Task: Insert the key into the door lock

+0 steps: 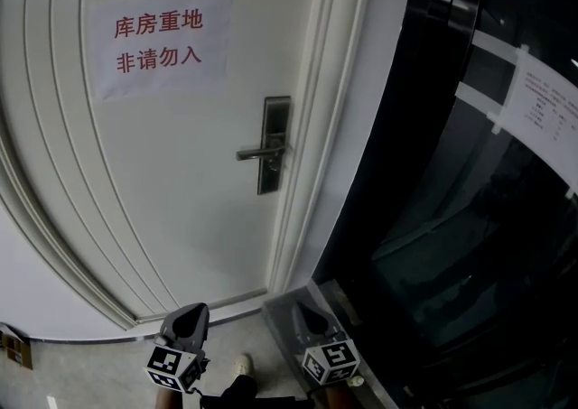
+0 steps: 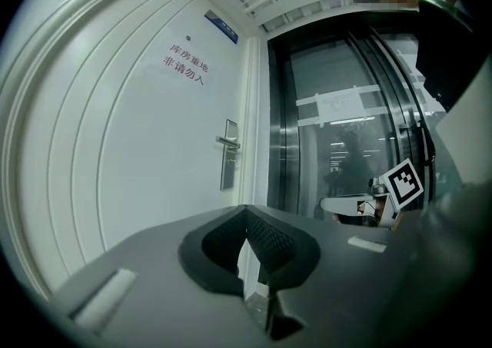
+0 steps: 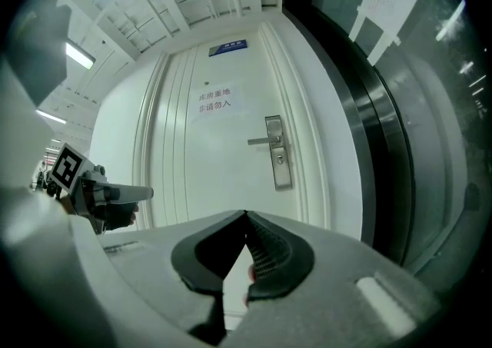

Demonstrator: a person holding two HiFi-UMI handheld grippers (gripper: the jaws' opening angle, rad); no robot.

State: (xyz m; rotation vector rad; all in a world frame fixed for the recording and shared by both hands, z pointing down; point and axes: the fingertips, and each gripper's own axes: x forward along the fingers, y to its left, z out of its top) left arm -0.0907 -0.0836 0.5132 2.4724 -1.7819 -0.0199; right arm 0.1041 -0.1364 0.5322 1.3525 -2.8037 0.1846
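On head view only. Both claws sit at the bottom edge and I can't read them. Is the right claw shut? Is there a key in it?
Observer: In the right gripper view the right claw has its tips together. No key shows past them. There's a small reddish bit low in the gap, too unclear to name.
Operator: Left one?
Observer: In the left gripper view the left claw is closed at the tips too, with nothing visible between them.
Operator: Is there a keyhole on that plate?
Observer: Yes. A round keyhole cylinder sits just below the silver lever handle, on the tall silver lock plate of the white door.
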